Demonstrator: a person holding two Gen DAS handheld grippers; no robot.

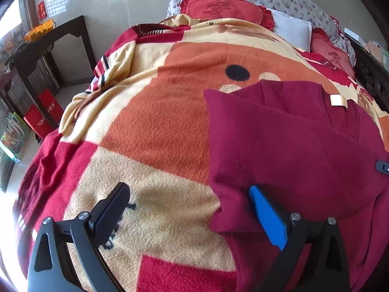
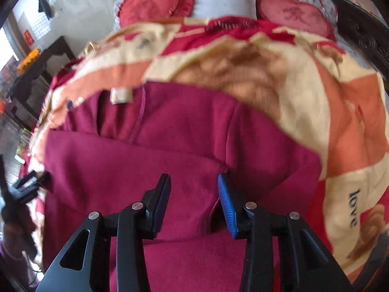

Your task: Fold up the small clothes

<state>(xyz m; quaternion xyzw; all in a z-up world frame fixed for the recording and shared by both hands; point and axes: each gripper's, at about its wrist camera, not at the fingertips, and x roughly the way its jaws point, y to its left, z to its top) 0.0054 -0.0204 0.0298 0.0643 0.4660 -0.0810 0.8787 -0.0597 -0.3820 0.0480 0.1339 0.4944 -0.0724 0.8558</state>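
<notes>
The garment (image 2: pixel 170 150), a dark red fleece piece, lies on the blanket (image 1: pixel 150 131) that covers the bed. It is partly folded: one layer lies across the rest, and a pale label (image 2: pixel 120 95) shows near its far edge. In the right wrist view the picture is blurred.

The right tool (image 2: pixel 193 204) hangs over the middle of the garment with its black and blue fingers a little apart; no cloth is pinched between them. The left tool (image 1: pixel 192 215) stands at the garment's left edge, fingers wide apart, the blue one over the red cloth and the black one over the blanket, clamped on nothing.

Beyond the garment the blanket shows orange, cream and red patches. At the head of the bed lie red heart cushions (image 1: pixel 226 9) and a white pillow (image 1: pixel 291 28). A dark side table (image 1: pixel 48 46) with an orange basket (image 1: pixel 39 30) stands by the wall.
</notes>
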